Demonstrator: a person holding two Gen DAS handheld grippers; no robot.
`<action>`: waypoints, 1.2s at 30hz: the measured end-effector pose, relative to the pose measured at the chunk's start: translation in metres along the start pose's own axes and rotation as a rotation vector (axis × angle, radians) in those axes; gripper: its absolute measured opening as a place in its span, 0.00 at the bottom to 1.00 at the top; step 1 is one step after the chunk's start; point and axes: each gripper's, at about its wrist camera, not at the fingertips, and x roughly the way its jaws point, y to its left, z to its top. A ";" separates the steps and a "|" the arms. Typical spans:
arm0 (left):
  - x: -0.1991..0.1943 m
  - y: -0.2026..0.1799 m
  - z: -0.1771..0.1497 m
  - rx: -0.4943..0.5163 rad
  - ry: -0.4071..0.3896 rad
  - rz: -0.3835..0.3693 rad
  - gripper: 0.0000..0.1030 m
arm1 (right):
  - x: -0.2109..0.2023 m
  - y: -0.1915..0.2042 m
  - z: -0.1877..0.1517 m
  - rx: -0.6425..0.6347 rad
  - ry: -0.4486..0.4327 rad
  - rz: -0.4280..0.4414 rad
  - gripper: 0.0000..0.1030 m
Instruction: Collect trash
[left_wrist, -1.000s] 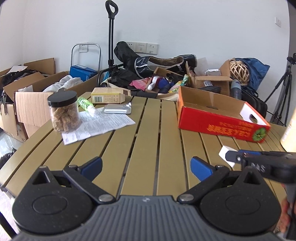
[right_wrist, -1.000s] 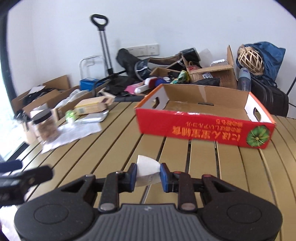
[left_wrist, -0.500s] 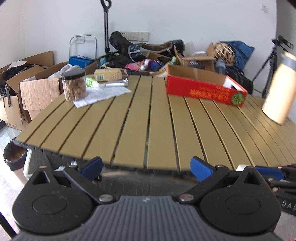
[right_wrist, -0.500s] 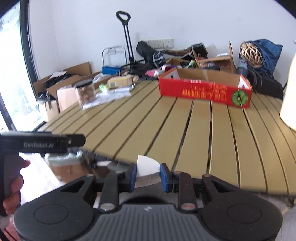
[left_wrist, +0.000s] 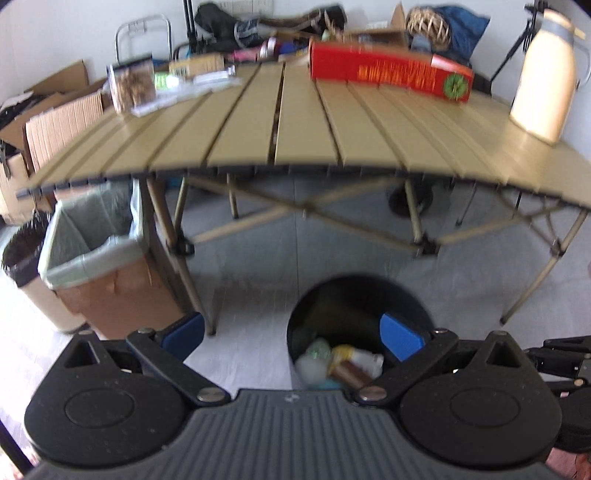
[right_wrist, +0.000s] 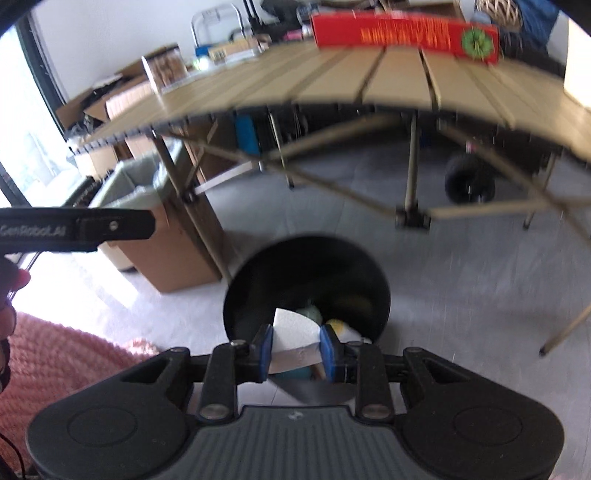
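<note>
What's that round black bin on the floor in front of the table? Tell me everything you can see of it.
The black bin is a round, open-topped trash can with dark, smooth walls, standing upright on the grey floor just in front of the slatted table's near edge. It has no lid. At its bottom lies trash: something pale and crumpled, a yellow-and-white piece and a brown cylinder. The right claw, shut on a white scrap of paper, hangs above its opening. Nothing but the floor appears to touch the bin.

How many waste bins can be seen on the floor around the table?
3: a round black bin in front of the table, a lined cardboard box bin by its left leg, and a dark-lined bin further left. Others may be hidden.
</note>
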 end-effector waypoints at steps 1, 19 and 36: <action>0.005 0.001 -0.004 -0.001 0.015 0.001 1.00 | 0.006 -0.001 -0.003 0.006 0.015 -0.003 0.25; 0.061 0.034 -0.019 -0.084 0.119 0.035 1.00 | 0.105 0.007 0.030 -0.030 0.117 -0.074 0.37; -0.024 0.027 -0.011 -0.076 -0.100 0.037 1.00 | -0.002 0.025 0.016 -0.031 -0.109 -0.094 1.00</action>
